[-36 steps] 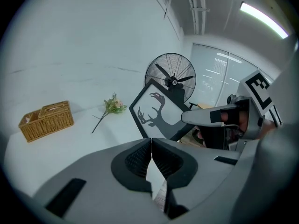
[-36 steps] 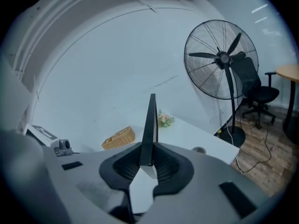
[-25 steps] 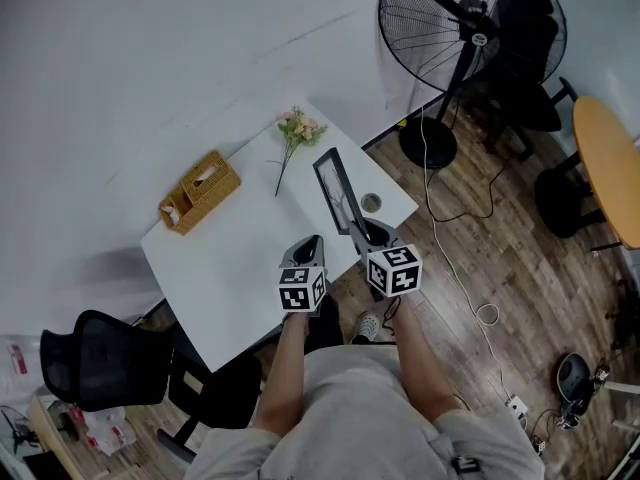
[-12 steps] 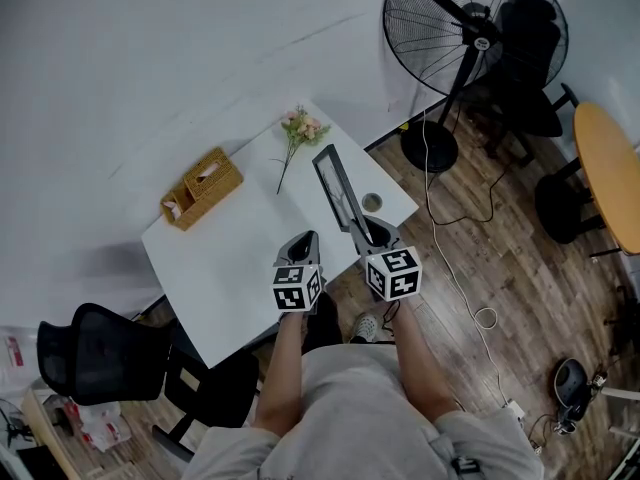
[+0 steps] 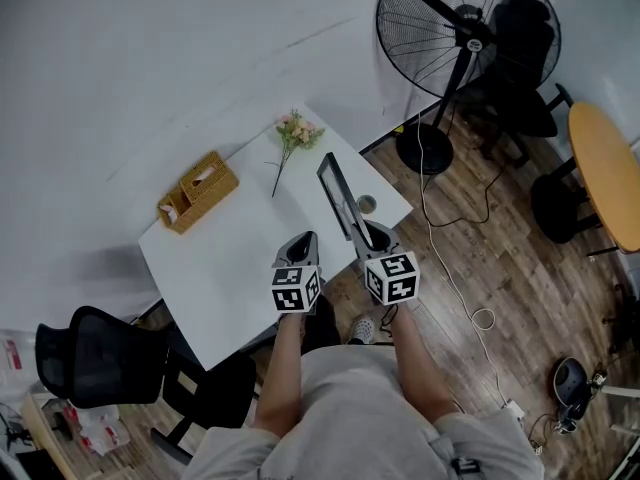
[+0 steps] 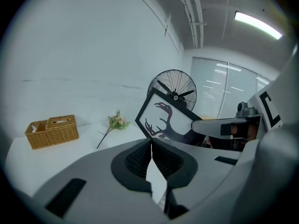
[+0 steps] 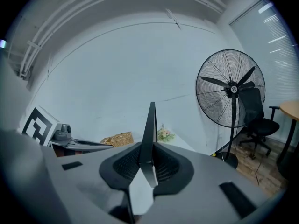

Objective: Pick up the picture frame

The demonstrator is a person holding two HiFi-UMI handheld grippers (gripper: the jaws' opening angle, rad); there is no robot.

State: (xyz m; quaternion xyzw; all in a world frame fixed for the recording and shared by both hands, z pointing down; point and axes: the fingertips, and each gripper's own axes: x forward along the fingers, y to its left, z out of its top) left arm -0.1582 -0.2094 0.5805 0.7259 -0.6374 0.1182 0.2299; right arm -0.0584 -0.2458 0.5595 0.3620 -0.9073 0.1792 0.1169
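Over the table (image 5: 220, 258), right gripper (image 7: 150, 148) fingers clamp the picture frame (image 7: 151, 120) edge-on; left gripper (image 6: 151, 144), fingers together, faces its deer (image 6: 161, 125).

Operator: light grey short-sleeved shirt (image 5: 350, 408), pale shoe (image 5: 367, 326). Left gripper (image 5: 305, 240) and right gripper (image 5: 366, 236): grey moulded shells with dark rectangular recesses and black ribbed pads (image 6: 135, 160). Each carries a white cube (image 5: 297, 288) bearing black square markers.

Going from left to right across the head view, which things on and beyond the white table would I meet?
Woven wicker basket, pink flower sprig, black picture frame, black standing fan, round wooden table.
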